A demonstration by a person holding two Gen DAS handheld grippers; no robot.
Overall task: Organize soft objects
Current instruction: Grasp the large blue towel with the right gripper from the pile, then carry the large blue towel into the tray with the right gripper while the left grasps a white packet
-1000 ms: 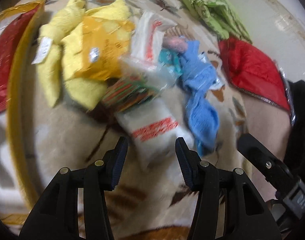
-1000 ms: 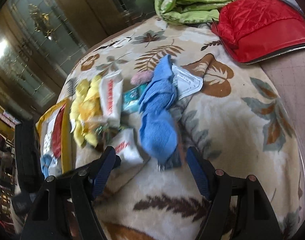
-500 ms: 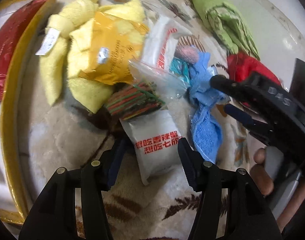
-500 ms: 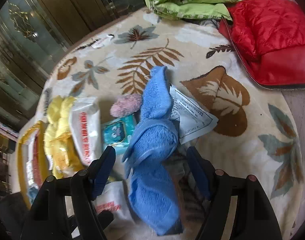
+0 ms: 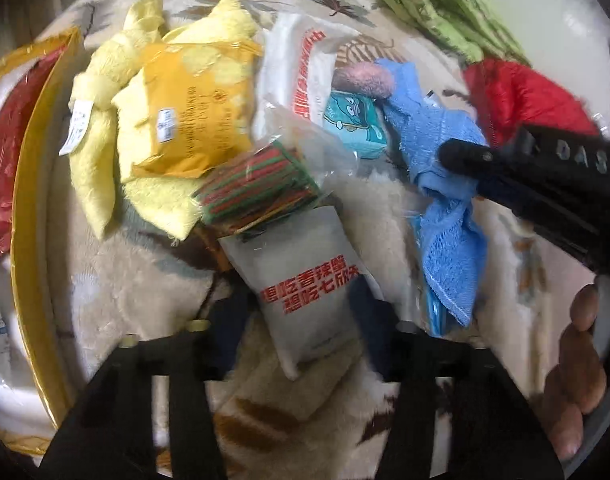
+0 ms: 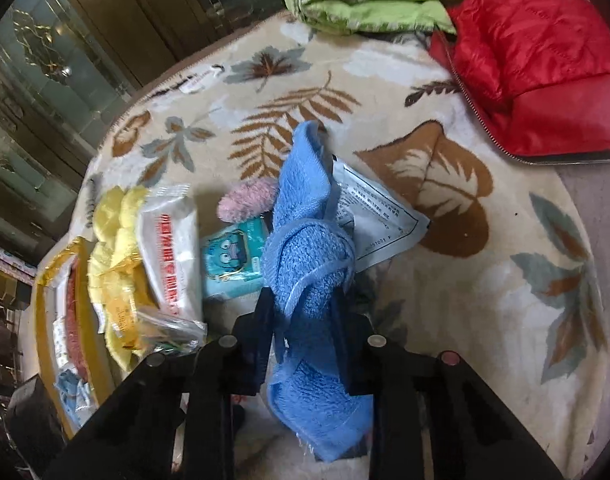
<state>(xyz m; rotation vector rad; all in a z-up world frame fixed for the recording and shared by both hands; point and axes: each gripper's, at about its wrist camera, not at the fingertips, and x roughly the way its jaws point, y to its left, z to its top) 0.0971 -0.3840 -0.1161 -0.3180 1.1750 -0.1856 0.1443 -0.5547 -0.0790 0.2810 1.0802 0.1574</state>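
Terrycloth, blue and fluffy: the crumpled blue terry towel [image 6: 309, 276] lies on the leaf-patterned beige fleece blanket [image 6: 465, 300], and my right gripper [image 6: 305, 344] is closing on its bunched middle, pads pressing the pile. My left gripper [image 5: 301, 328] is closing around the glossy white pouch with red lettering [image 5: 305, 276], fingers [image 5: 371, 320] flanking it; I cannot tell whether they touch. Just beyond sit a limp yellow plush cloth [image 5: 101, 148] and a crinkly orange packet [image 5: 189, 116]. A quilted red jacket [image 6: 537, 68] lies at the blanket's far edge.
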